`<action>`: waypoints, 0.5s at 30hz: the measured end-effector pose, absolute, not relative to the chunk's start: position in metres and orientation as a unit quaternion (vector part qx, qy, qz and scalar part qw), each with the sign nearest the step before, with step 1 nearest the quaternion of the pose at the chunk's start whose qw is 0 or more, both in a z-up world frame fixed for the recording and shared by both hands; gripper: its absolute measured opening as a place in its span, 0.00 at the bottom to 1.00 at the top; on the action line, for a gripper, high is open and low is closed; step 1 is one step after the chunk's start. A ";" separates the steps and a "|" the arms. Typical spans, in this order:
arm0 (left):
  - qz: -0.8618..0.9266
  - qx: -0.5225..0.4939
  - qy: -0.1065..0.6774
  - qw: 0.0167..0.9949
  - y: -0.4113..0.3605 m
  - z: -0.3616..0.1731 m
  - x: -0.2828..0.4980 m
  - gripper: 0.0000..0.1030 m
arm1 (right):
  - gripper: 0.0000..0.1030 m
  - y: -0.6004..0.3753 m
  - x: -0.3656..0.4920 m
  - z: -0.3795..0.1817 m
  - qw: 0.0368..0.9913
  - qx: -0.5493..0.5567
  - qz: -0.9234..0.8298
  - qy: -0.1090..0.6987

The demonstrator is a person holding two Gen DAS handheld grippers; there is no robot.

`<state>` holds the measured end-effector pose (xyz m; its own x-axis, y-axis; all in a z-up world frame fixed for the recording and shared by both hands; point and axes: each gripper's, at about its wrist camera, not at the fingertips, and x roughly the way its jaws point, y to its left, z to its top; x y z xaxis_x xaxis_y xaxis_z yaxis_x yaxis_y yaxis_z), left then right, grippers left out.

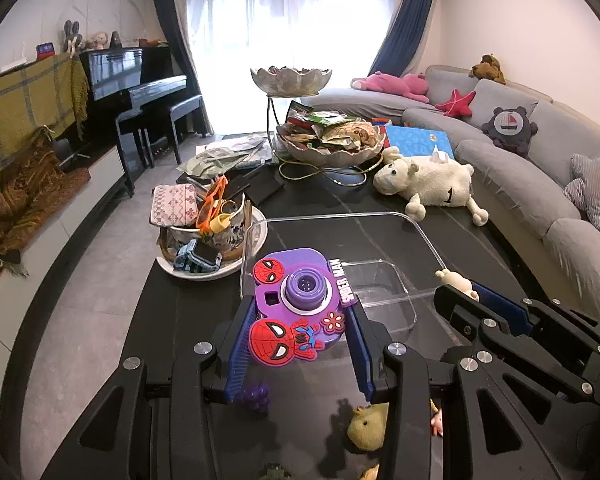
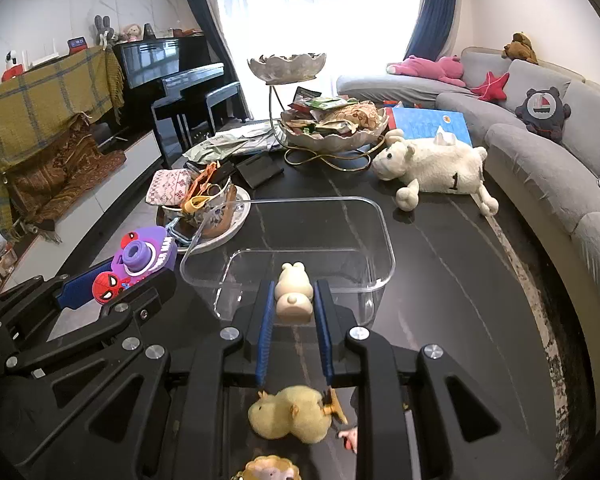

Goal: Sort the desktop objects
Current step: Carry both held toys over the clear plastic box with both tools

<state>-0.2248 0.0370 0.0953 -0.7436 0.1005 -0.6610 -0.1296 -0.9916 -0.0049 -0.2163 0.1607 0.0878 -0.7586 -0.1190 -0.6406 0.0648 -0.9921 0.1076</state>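
My left gripper [image 1: 300, 312] is shut on a purple Spider-Man toy camera [image 1: 298, 302], held above the near rim of a clear plastic bin [image 1: 404, 236]. The same toy camera [image 2: 144, 258] shows at the left of the right wrist view. My right gripper [image 2: 294, 300] is shut on a small cream bear figure [image 2: 294, 294], held over the clear bin [image 2: 380, 220] at its near edge. In the left wrist view the bear's head [image 1: 456, 280] pokes out past the right gripper's fingers. Nothing lies inside the bin. On the dark table below lies a yellow plush chick [image 2: 290, 416].
A plate with a cluttered floral cup [image 1: 212, 224] stands left of the bin. A white plush sheep [image 2: 432, 168] and a two-tier snack bowl stand [image 2: 332, 128] sit behind it. A small purple grape toy [image 1: 256, 394] lies near the front. A grey sofa [image 2: 540, 160] runs along the right.
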 end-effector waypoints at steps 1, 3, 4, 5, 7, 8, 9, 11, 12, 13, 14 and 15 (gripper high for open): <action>0.933 -0.354 0.020 0.062 0.037 0.094 -0.228 0.38 | 0.17 0.161 -0.220 0.087 0.049 0.345 -0.937 -0.039; 0.932 -0.358 0.019 0.063 0.038 0.092 -0.236 0.38 | 0.17 0.161 -0.226 0.085 0.048 0.347 -0.936 -0.039; 0.931 -0.359 0.020 0.063 0.038 0.091 -0.239 0.38 | 0.17 0.161 -0.231 0.084 0.047 0.349 -0.935 -0.039; 0.931 -0.360 0.021 0.062 0.039 0.090 -0.242 0.38 | 0.17 0.162 -0.234 0.083 0.047 0.350 -0.935 -0.040; 0.931 -0.359 0.024 0.062 0.041 0.088 -0.248 0.38 | 0.17 0.164 -0.240 0.080 0.049 0.353 -0.933 -0.043; 0.931 -0.360 0.025 0.062 0.041 0.087 -0.251 0.38 | 0.17 0.164 -0.244 0.079 0.050 0.354 -0.933 -0.045; 0.930 -0.360 0.026 0.062 0.042 0.086 -0.254 0.38 | 0.17 0.165 -0.247 0.078 0.050 0.355 -0.932 -0.046; 0.930 -0.362 0.027 0.062 0.044 0.085 -0.260 0.38 | 0.17 0.167 -0.253 0.077 0.050 0.357 -0.932 -0.048; 0.929 -0.363 0.027 0.063 0.044 0.085 -0.263 0.38 | 0.17 0.168 -0.256 0.076 0.050 0.358 -0.931 -0.049; 0.929 -0.364 0.027 0.065 0.045 0.085 -0.266 0.38 | 0.17 0.168 -0.258 0.076 0.049 0.358 -0.931 -0.049; 0.929 -0.364 0.027 0.066 0.045 0.085 -0.269 0.38 | 0.17 0.169 -0.261 0.075 0.049 0.358 -0.931 -0.048; 0.928 -0.365 0.027 0.067 0.046 0.084 -0.272 0.38 | 0.17 0.169 -0.264 0.075 0.050 0.359 -0.931 -0.048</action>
